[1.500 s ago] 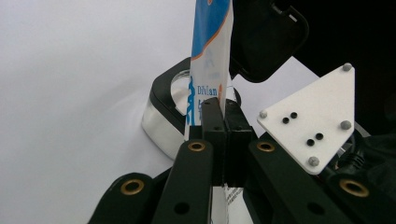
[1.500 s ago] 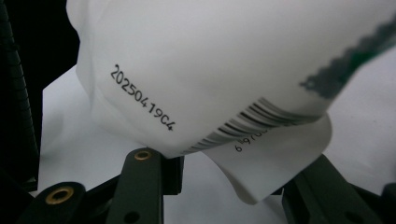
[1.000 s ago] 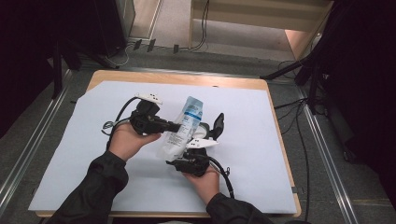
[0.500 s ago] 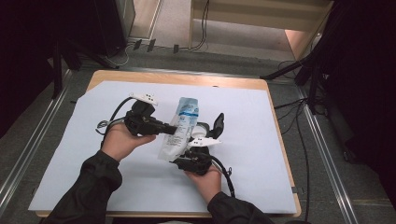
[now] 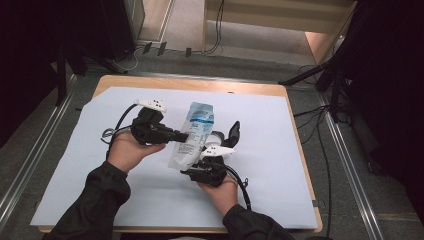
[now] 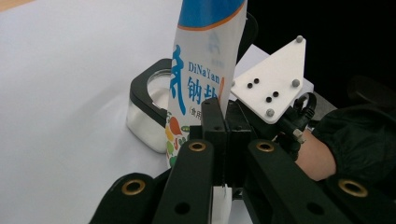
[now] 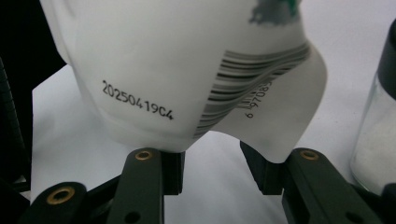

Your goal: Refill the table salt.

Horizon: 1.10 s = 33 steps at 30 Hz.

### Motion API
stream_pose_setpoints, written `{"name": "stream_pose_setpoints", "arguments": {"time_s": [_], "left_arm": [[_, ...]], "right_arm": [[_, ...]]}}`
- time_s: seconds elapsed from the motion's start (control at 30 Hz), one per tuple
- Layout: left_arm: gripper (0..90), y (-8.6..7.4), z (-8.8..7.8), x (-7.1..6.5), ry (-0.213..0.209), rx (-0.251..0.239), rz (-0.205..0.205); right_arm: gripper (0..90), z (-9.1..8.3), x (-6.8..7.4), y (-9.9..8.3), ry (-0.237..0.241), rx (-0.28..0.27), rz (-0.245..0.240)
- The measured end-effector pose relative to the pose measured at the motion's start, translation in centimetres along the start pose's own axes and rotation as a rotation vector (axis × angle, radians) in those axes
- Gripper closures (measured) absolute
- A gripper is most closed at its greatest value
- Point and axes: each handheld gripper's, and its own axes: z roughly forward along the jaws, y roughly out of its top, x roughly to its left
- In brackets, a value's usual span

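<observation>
A white and blue pouch [image 5: 194,131] with printed lettering is held up over the table between both hands. My left gripper [image 5: 183,136] comes in from the left and is shut on the pouch's side edge; in the left gripper view its jaws [image 6: 223,119] meet flat on the pouch [image 6: 205,65]. My right gripper [image 5: 194,164] reaches up from below. In the right gripper view its jaws [image 7: 215,170] are shut on the bottom of the pouch [image 7: 187,70], which bears a barcode and a date code. A glass jar [image 5: 219,138] with a black rim stands just right of the pouch.
The jar's black flip lid [image 5: 233,131] stands open. The jar [image 6: 148,109] holds something white, and its side shows as the jar [image 7: 373,140] at the edge. A white sheet [image 5: 280,150] covers the wooden table [image 5: 200,84]. Cables lie on the floor behind.
The left hand and its gripper have shifted slightly to the left, and the pouch has tipped a little with them. The right hand has stayed in place.
</observation>
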Motion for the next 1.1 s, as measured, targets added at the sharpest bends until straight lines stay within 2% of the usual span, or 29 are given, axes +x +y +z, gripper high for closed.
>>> {"name": "stream_pose_setpoints", "arguments": {"time_s": [0.03, 0.17, 0.2, 0.4, 0.7, 0.87, 1.1], "left_arm": [[90.0, 0.0, -0.1, 0.0, 0.007, -0.005, 0.003], [90.0, 0.1, -0.6, 0.1, -0.018, -0.028, -0.003], [90.0, 0.1, -0.7, 0.0, -0.01, -0.036, -0.004], [90.0, 0.2, -1.9, 0.1, -0.001, -0.071, -0.001], [90.0, 0.0, -2.9, 0.6, 0.049, -0.102, 0.0], [90.0, -0.2, -3.3, 1.0, 0.077, -0.113, -0.003], [90.0, -0.7, -3.5, 1.9, 0.113, -0.116, -0.009]], "right_arm": [[62.1, 0.0, 0.0, 0.0, 0.002, 0.002, 0.0], [60.7, -0.4, 0.0, 0.2, 0.016, 0.008, 0.01], [60.7, -0.5, 0.1, 0.2, 0.017, 0.013, 0.008], [59.6, -1.7, 0.3, 0.3, 0.007, 0.041, -0.036], [58.1, -4.9, 0.1, 0.2, -0.002, 0.046, -0.113], [58.1, -6.6, -0.5, 0.4, 0.003, 0.02, -0.112], [58.2, -8.5, -1.2, 0.3, -0.007, 0.034, -0.123]]}}
